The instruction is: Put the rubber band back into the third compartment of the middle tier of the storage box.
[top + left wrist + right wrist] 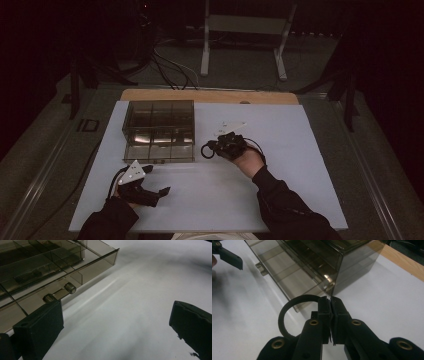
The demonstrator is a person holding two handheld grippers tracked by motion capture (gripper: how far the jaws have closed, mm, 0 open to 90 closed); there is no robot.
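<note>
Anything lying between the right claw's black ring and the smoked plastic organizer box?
Nothing. In the right gripper view, only bare white table separates the black ring, clamped in the right claw, from the organizer box.

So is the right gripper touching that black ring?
Touching. The right gripper view shows the right gripper shut on the black ring, whose band runs in between the closed pads.
</note>
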